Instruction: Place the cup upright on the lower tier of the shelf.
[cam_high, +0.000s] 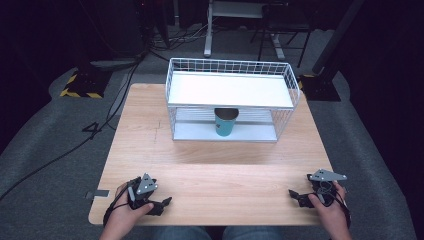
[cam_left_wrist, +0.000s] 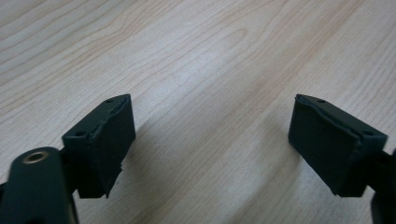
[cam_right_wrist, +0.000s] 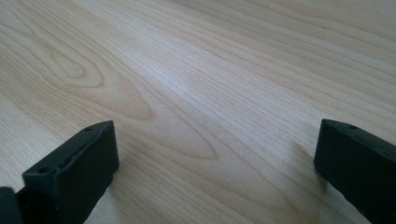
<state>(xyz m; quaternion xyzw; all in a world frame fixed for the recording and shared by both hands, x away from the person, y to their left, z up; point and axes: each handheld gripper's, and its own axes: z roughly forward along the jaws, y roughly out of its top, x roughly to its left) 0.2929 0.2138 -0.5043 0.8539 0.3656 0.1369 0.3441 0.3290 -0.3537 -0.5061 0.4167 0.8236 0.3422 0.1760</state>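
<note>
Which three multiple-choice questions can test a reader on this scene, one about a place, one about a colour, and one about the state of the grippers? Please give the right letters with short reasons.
1. Where does the cup stand?
A. On the lower shelf of the wire rack
B. On the rack's top shelf
C. On the bare table beside the rack

2. What colour is the cup's outside?
A. Red
B. Teal
C. Yellow

3. How are the left gripper and the right gripper?
A. Both shut on the cup
B. One open, one shut
C. Both open, holding nothing

Answers:
1 A: the cup stands under the white top shelf.
2 B: its wall looks teal in the high view.
3 C: each gripper view shows bare wood between wide jaws.
</note>
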